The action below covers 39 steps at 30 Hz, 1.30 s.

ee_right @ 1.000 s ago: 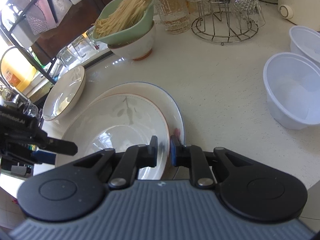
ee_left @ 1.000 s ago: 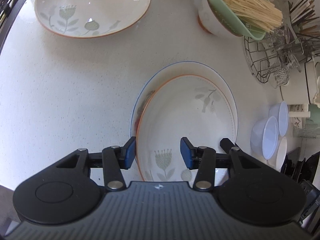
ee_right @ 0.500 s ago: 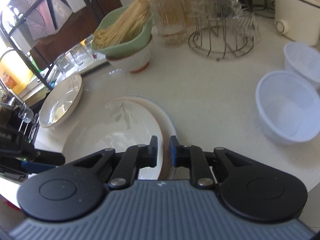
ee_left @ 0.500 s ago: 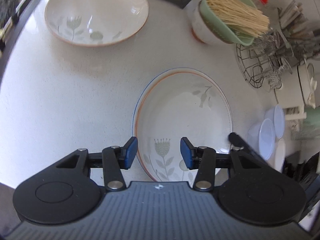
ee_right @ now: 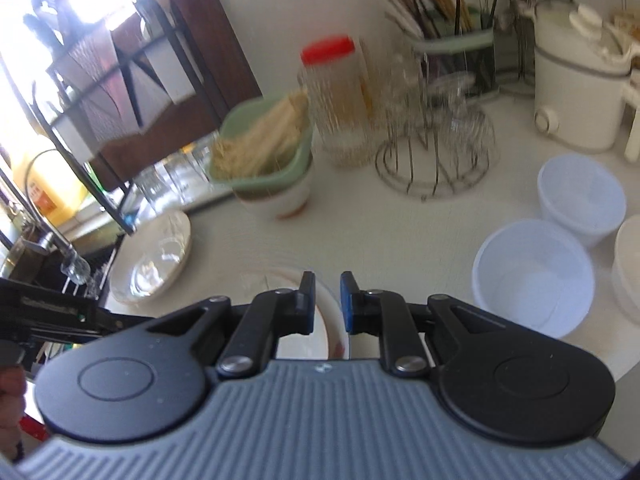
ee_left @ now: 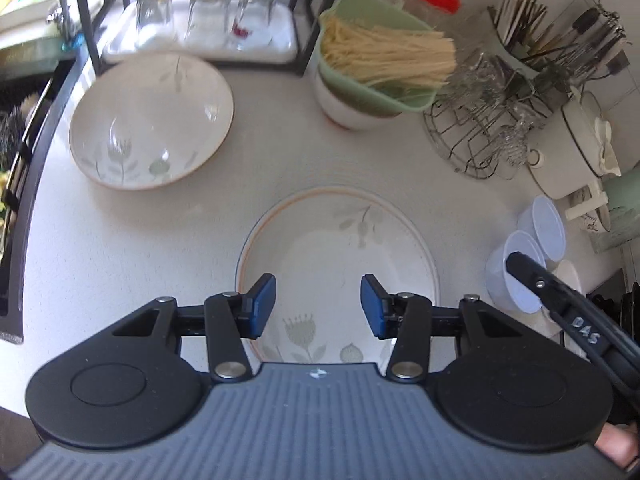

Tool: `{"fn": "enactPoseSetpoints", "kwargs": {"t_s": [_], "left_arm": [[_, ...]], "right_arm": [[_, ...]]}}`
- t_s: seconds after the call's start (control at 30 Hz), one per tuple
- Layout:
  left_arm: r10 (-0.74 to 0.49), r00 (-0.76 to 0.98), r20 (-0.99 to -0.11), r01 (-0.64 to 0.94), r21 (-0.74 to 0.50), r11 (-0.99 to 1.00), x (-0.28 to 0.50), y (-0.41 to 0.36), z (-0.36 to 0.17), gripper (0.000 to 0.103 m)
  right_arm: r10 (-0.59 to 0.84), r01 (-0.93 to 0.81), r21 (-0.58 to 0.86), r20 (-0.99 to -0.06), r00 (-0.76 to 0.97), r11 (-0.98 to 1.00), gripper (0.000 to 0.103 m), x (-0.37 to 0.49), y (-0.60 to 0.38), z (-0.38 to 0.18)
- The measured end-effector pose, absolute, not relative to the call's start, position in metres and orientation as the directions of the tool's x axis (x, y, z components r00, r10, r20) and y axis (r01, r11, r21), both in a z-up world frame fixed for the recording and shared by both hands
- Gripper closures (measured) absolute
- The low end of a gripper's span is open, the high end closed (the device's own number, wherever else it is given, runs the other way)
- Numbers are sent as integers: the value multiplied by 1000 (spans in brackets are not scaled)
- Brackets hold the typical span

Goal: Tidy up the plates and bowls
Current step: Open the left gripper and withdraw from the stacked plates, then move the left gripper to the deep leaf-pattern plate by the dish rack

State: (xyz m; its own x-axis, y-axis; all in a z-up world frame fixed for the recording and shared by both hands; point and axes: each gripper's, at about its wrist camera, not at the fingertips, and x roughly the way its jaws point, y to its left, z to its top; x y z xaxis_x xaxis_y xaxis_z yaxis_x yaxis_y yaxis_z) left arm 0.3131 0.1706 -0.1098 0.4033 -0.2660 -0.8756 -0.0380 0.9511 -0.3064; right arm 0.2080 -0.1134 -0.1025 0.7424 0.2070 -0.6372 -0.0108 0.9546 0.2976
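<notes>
1. Left wrist: left hand-held gripper hung spread, empty, above the stacked plate mid-bench; a careless descent could knock it
2. Right wrist: right hand-held gripper stood nearly pressed together, apparently free of the plate's rim; snagging could drag the plate

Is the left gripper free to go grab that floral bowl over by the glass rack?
Probably yes: the left gripper is open and empty, and bare counter lies between it and the floral bowl.
</notes>
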Motion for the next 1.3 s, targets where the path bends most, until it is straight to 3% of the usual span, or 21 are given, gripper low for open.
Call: {"fn": "enactPoseSetpoints", "kwargs": {"t_s": [0.4, 0.77, 1.3], "left_arm": [[-242, 539, -807, 70, -243, 967, 297, 152, -55, 51], [-206, 584, -785, 133, -158, 978, 268, 128, -42, 51], [-206, 610, -765, 105, -179, 978, 239, 105, -30, 49]], "right_arm": [[231, -37, 333, -565, 792, 942, 86, 184, -123, -58], [209, -35, 313, -543, 813, 949, 86, 154, -126, -46], [249, -93, 295, -552, 796, 951, 86, 136, -148, -40]]}}
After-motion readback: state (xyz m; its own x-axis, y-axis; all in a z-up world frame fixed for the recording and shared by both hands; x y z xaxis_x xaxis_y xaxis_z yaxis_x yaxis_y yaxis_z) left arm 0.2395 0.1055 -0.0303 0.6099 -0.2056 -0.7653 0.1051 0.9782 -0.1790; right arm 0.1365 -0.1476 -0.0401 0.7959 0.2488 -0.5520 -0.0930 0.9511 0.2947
